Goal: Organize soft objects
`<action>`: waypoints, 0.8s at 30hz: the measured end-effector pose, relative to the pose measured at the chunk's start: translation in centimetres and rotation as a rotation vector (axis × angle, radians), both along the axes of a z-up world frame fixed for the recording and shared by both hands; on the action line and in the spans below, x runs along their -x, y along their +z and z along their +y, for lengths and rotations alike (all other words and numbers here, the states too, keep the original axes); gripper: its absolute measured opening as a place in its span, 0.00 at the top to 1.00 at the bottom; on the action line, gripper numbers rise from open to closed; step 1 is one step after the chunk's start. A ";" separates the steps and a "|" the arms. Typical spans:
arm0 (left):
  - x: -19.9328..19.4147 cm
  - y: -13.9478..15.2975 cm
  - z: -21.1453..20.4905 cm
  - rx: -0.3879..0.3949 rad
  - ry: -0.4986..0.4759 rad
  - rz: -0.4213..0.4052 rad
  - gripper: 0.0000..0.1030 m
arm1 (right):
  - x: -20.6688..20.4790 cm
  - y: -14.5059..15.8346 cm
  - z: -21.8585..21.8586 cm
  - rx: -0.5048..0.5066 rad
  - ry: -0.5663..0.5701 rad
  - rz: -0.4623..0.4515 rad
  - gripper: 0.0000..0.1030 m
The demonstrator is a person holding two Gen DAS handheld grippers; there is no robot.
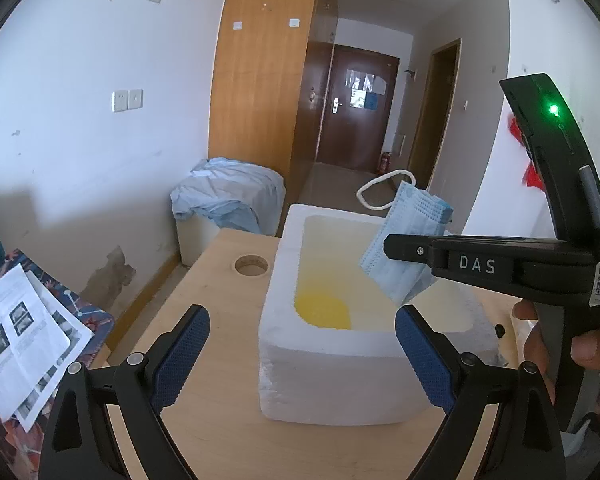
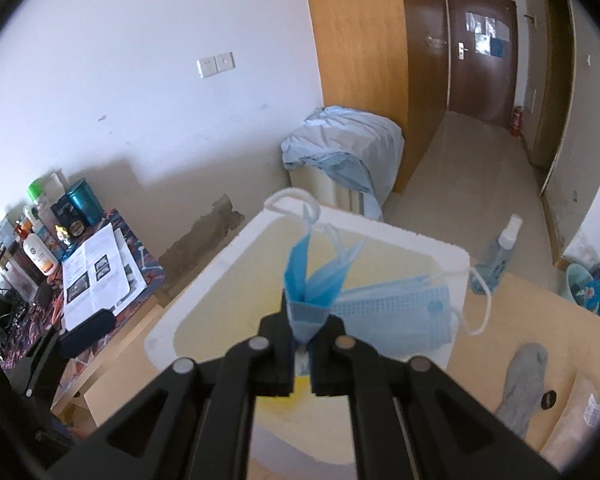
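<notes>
Left wrist looks down from the near tabletop edge; right wrist hovers closer, above; both share the box (image 1: pixel 300 344) (image 2: pixel 440 252), doorway beyond.

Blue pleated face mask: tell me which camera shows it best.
The left wrist view. There the blue pleated face mask shows side-on, hanging from the right gripper above the white foam box, ear loop visible. The right wrist view shows the mask edge-on, bunched between the fingers.
</notes>
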State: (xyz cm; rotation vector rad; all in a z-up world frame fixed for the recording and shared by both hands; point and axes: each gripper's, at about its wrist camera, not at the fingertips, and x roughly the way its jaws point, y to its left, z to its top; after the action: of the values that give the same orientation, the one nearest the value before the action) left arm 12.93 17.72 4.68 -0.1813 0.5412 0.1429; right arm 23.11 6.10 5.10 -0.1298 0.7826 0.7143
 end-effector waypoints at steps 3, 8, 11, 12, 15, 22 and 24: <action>-0.1 0.1 0.2 -0.003 0.001 -0.004 0.09 | 0.1 0.0 0.0 0.014 -0.007 -0.009 0.67; -0.2 -0.1 0.4 0.003 0.002 -0.005 0.09 | 0.7 0.7 -0.3 0.013 -0.043 -0.086 0.31; -0.3 -0.3 0.4 0.001 0.002 0.001 0.09 | 0.8 1.2 -0.8 -0.006 -0.045 -0.094 0.29; -0.2 -0.2 0.4 0.004 0.003 -0.001 0.09 | 0.7 1.3 -0.9 -0.005 -0.050 -0.092 0.28; -0.2 -0.2 0.3 -0.001 0.003 -0.003 0.09 | 0.5 1.2 -1.0 -0.009 -0.057 -0.090 0.28; -0.2 0.0 0.0 -0.008 0.004 -0.016 0.09 | 0.6 1.8 -2.1 -0.027 -0.069 -0.088 0.28; 0.0 0.0 -0.1 -0.002 -0.002 -0.020 0.09 | 0.9 2.2 -2.9 -0.052 -0.086 -0.096 0.28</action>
State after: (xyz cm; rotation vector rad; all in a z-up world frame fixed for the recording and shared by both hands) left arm 12.96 17.65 4.70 -0.1797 0.5217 0.1399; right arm 22.20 3.21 7.33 -0.0824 0.6732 0.6418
